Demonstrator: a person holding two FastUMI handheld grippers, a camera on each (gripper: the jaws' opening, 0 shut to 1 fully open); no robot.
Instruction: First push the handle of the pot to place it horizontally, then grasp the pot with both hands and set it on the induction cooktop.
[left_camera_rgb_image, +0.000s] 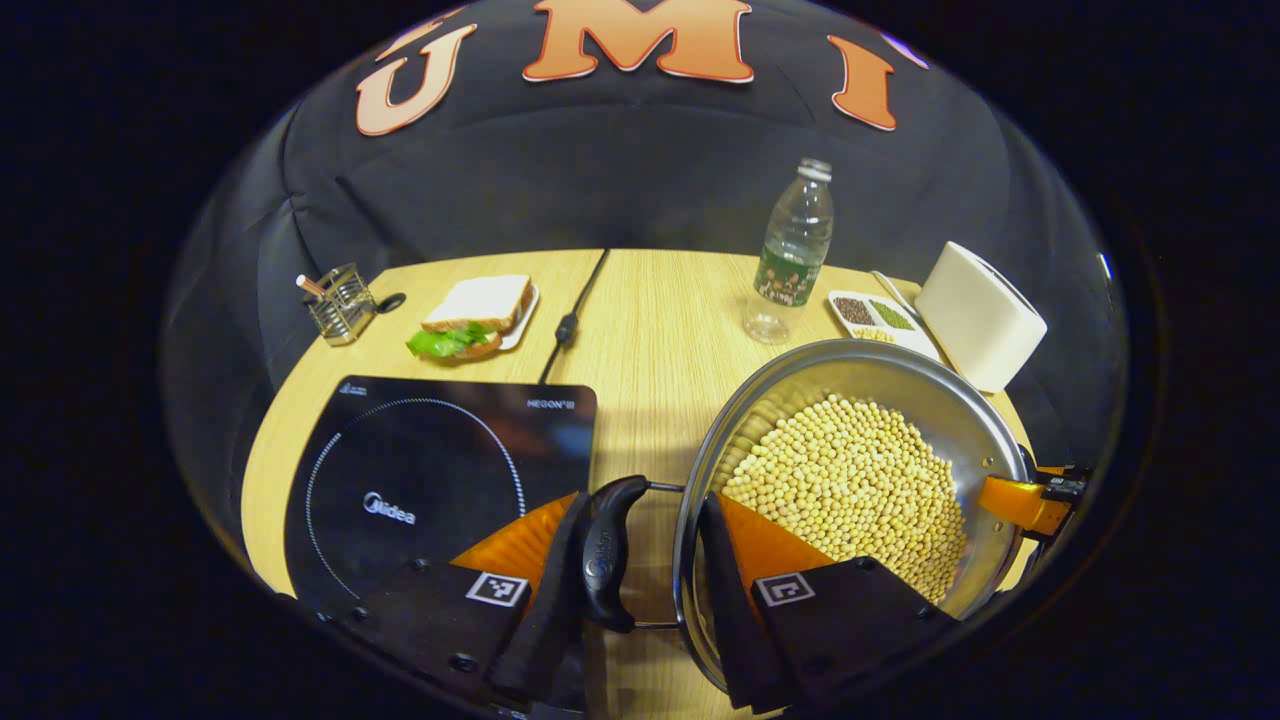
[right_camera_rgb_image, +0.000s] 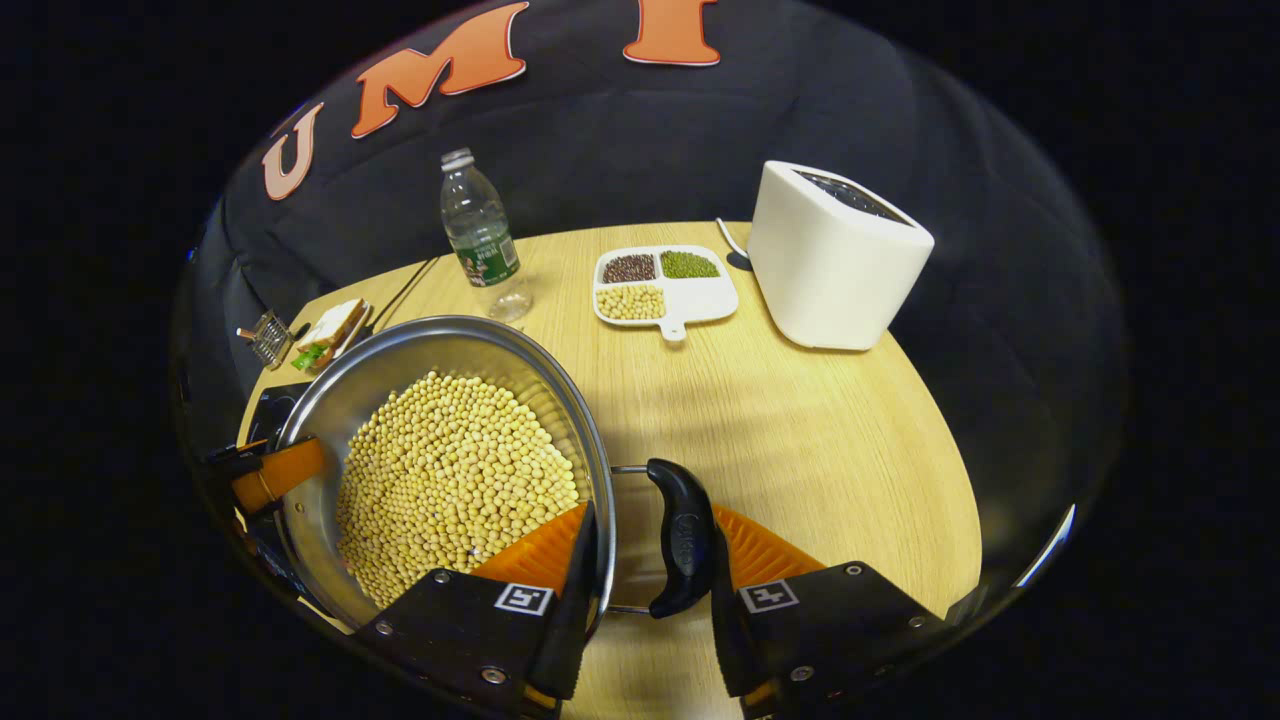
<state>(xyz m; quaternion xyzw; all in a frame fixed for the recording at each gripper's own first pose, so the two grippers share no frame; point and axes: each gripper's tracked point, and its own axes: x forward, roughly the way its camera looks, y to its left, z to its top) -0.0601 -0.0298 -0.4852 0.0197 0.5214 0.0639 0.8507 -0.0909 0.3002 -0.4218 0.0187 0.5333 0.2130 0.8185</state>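
Left gripper view: left gripper (left_camera_rgb_image: 650, 560) sat at 6 o'clock, fingers apart w/ one of the pot's handles (left_camera_rgb_image: 607, 550) and the pot's rim between them. One finger lay outside the handle, the other inside the wall over the beans. Whether both pressed — couldn't tell.

Pot (left_camera_rgb_image: 900, 385) was steel, holding pale soybeans (left_camera_rgb_image: 850, 490), and stood on the wooden table (left_camera_rgb_image: 650, 330) at abt 4 o'clock, just beside the induction cooktop (left_camera_rgb_image: 420, 480), which lay at 8 o'clock. Pot wasn't on the cooktop. The right gripper (left_camera_rgb_image: 1035, 495) showed at the pot's far rim, 3 o'clock.

Right gripper view: right gripper (right_camera_rgb_image: 650, 570) at 6 o'clock straddled the other handle (right_camera_rgb_image: 682, 545) and rim the same way — one finger in the pot, one outside the handle. Grip pressure not clear. Both handles lay level, sticking out sideways from the rim.

Farther off on the table: water bottle (right_camera_rgb_image: 478, 235) at 11 o'clock, divided dish (right_camera_rgb_image: 665, 285) of beans at 12, white toaster (right_camera_rgb_image: 835, 260) at 1. In the left gripper view a sandwich (left_camera_rgb_image: 475, 315) on a plate and a wire holder (left_camera_rgb_image: 342, 300) sat at 10 o'clock, w/ a black cord (left_camera_rgb_image: 572, 315) running back from the cooktop.
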